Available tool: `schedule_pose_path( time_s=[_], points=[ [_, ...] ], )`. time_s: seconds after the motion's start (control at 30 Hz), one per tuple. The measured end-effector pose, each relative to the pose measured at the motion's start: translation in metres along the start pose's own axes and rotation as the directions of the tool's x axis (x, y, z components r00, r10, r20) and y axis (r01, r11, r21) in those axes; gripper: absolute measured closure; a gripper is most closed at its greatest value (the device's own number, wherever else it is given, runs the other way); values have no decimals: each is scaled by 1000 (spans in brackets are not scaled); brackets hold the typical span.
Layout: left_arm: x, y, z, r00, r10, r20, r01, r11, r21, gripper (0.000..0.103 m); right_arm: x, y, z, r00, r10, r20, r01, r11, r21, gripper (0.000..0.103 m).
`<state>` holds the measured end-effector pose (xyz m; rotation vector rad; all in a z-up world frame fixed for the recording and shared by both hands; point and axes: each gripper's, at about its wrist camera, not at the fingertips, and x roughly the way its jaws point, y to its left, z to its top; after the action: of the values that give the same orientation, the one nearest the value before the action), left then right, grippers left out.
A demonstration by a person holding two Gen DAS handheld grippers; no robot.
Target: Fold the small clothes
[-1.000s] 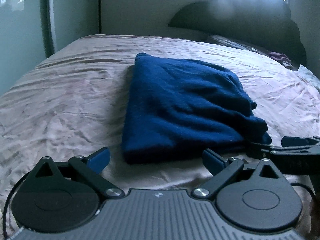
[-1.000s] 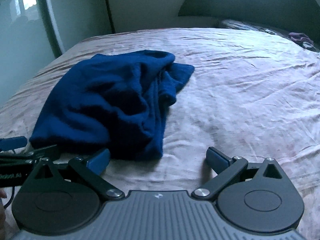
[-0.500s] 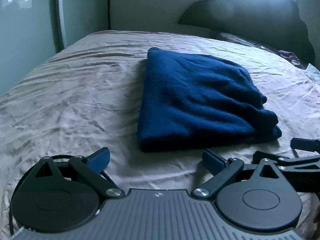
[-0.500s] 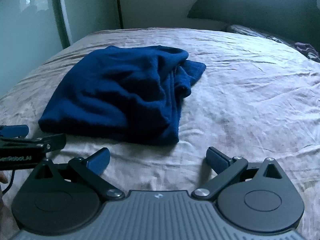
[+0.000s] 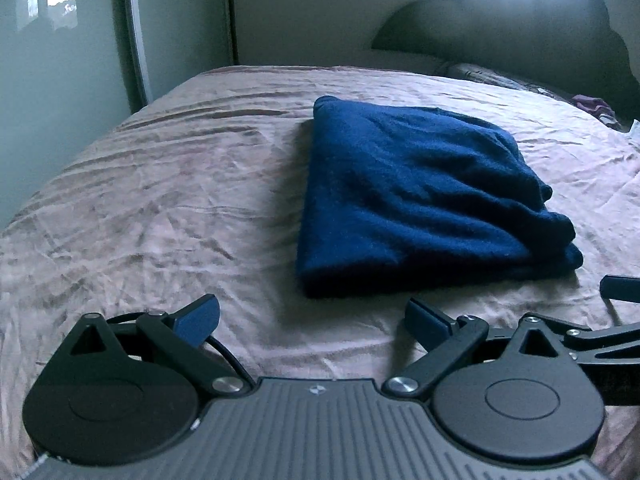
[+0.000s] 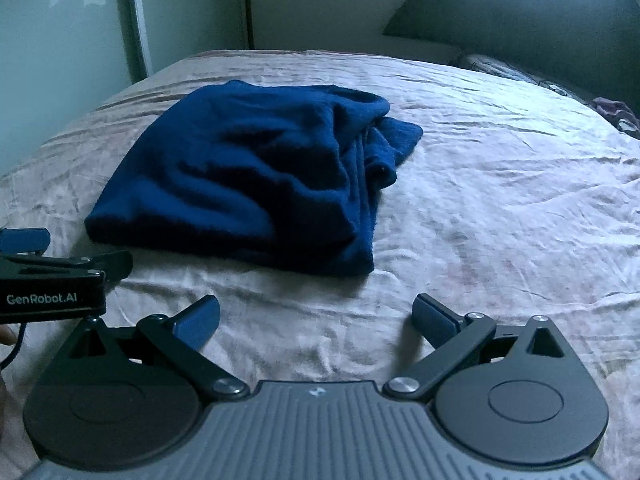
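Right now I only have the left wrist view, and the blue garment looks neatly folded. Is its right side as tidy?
Observer: No. In the right wrist view, the garment has loose, bunched layers along its right edge, and a flap sticks out at the far right corner.
Operator: Is the right gripper holding any of it?
Observer: No. The right gripper is open and empty, over bare sheet just short of the garment's near edge.
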<state>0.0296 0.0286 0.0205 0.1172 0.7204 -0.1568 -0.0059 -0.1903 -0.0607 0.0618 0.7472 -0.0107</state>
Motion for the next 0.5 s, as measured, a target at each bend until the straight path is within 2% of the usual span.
schedule_pose_path(
  time_s=[0.2, 0.33, 0.5],
  points=[
    [1, -1, -1, 1000, 6, -13, -6, 1000, -6, 1, 2, -1, -2, 1000, 4, 6, -4, 1000, 21, 0],
    [3, -3, -2, 1000, 19, -15, -19, 1000, -1, 0, 0, 0, -10, 999, -4, 53, 3, 1000, 23, 0],
    [3, -5, -5, 999, 33, -5, -33, 999, 8, 0, 1, -2, -5, 999, 13, 30, -13, 1000, -5, 0]
  ],
)
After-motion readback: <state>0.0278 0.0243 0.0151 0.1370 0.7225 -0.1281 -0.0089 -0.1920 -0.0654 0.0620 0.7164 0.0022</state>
